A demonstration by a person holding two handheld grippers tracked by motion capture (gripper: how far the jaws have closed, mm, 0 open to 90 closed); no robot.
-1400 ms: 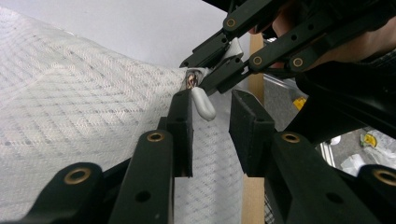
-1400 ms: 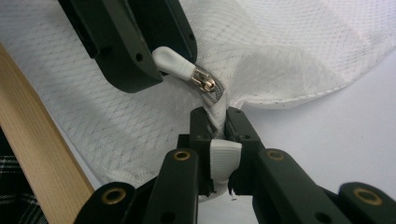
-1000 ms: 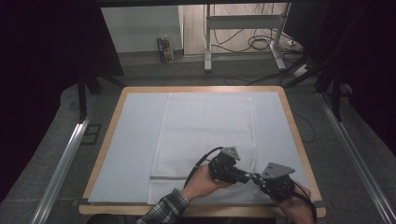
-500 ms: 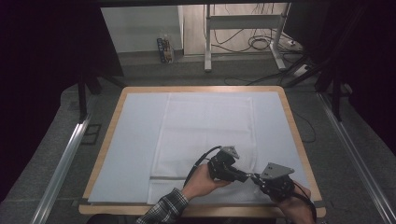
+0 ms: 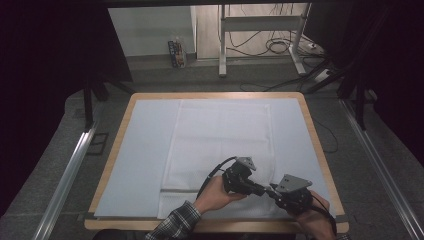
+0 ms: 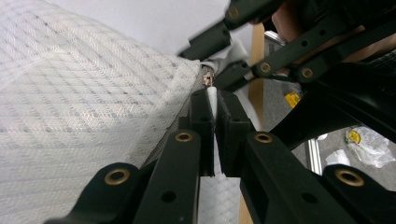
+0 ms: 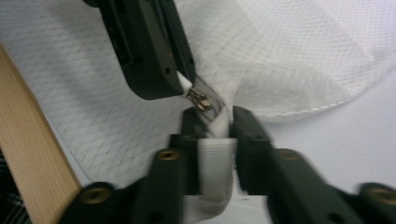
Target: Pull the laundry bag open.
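A white mesh bag (image 5: 220,140) lies flat on the table, and both grippers meet at its near right corner. My left gripper (image 5: 261,189) points right and is shut on the small white tab (image 6: 212,95) of the zip. The metal zip slider (image 7: 201,99) hangs from that tab in the right gripper view. My right gripper (image 5: 274,192) points left toward it and is shut on the white fabric band (image 7: 215,163) at the bag's edge, just below the slider. In the left gripper view the right gripper's fingers (image 6: 243,72) sit close behind my left gripper (image 6: 212,100).
A pale mat (image 5: 145,150) covers the table inside its wooden rim (image 5: 116,150). The near rim (image 7: 37,140) runs close beside the grippers. Beyond the table stand a metal frame (image 5: 222,45) and loose cables (image 5: 280,47) on the floor.
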